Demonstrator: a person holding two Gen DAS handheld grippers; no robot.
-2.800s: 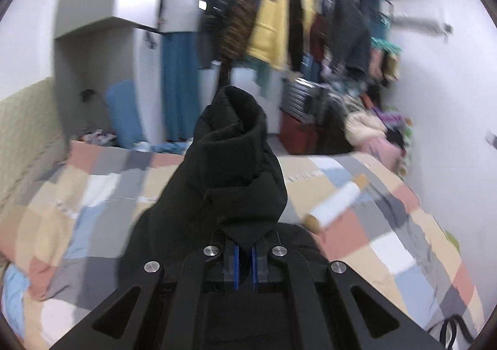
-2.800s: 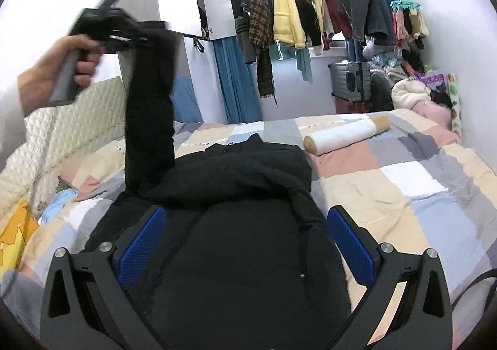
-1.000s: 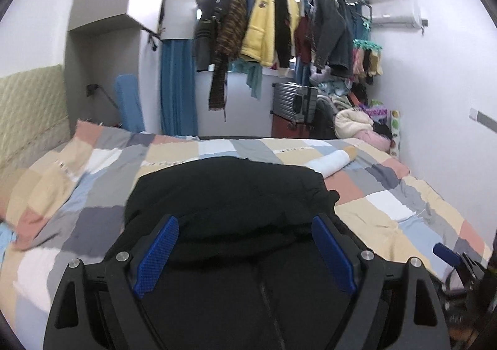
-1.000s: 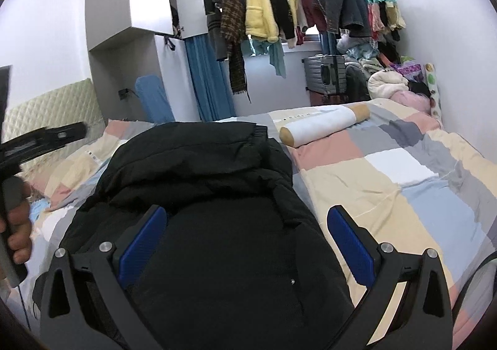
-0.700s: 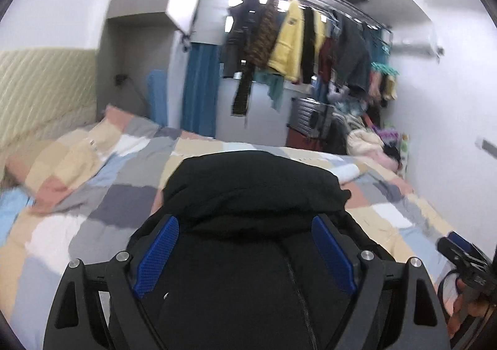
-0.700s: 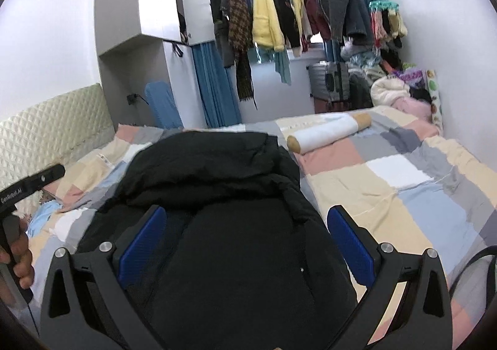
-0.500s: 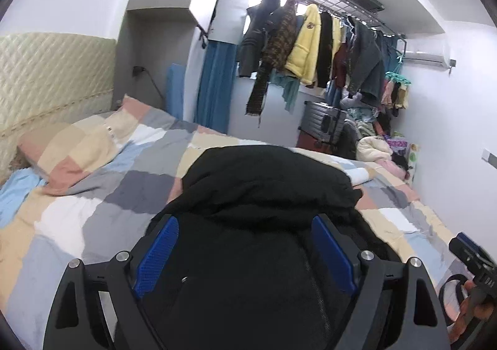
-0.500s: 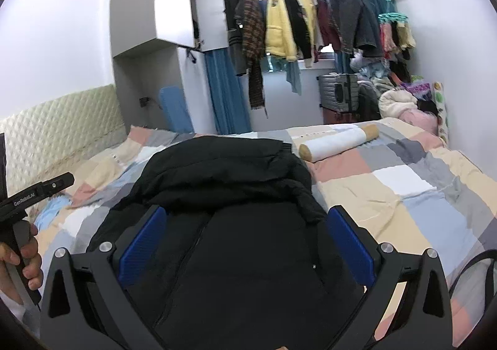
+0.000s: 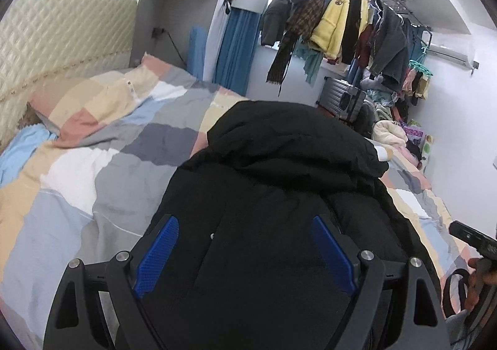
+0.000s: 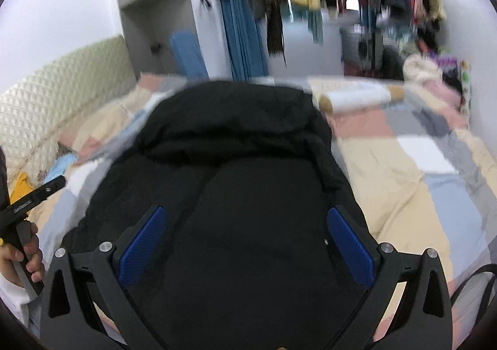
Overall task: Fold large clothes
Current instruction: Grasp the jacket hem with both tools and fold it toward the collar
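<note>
Both the left gripper (image 9: 245, 252) and right gripper (image 10: 245, 239) hover wide open, gripping nothing, above the black coat (image 9: 279, 170) on the patchwork bed (image 9: 93, 145).

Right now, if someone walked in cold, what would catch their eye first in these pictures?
A bulky black padded jacket lies heaped in the middle of the pastel patchwork quilt, filling both views. Both open blue-padded tongs, left and right, frame it without gripping. Behind, a crowded overhead rack of hanging clothes stands out, especially a yellow fleece.
</note>
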